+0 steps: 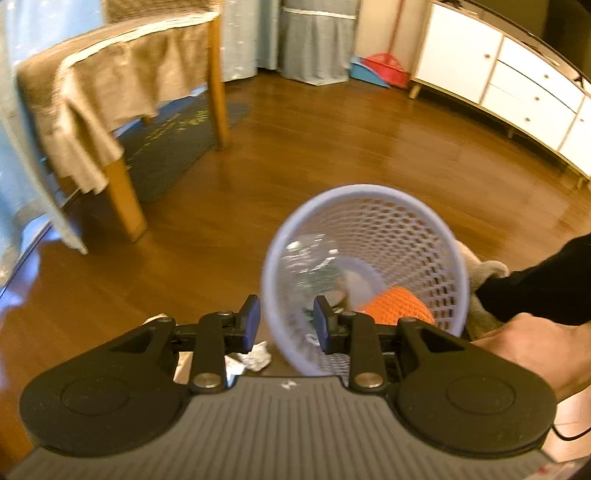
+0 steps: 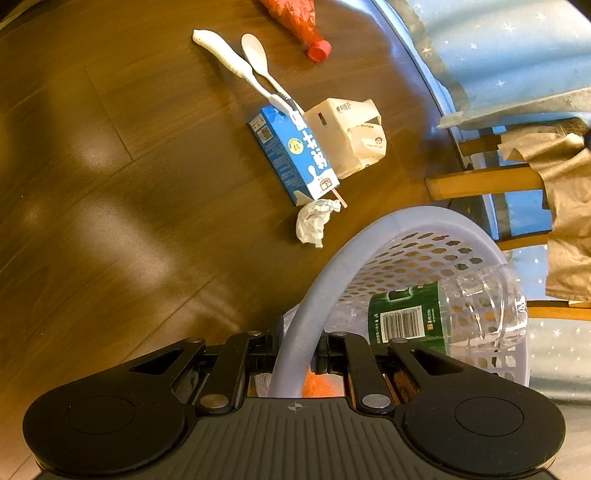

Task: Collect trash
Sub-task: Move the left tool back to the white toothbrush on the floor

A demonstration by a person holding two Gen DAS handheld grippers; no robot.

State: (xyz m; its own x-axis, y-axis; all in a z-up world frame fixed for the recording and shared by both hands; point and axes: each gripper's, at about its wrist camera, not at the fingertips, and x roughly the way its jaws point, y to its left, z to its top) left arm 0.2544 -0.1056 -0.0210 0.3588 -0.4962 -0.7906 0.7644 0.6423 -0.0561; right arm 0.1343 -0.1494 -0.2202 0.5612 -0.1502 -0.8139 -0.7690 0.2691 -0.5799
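Between the right tool's [image 2: 297, 354] jaws, the basket [image 2: 424, 229] rim.

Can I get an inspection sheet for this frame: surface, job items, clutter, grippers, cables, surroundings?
Surface: brown wooden plank floor, glossy.
Job's things: lilac plastic mesh basket tilted, holding a clear plastic bottle with green label and something orange.
Clutter: blue milk carton, beige crushed carton, crumpled white tissue, white plastic spoon, white toothbrush, red-capped bottle, all on the floor.
Grippers: right gripper shut on the basket rim; left gripper open, nothing between its jaws.
Cables: thin black cable.
Surroundings: cloth-draped wooden table, white drawer cabinet.
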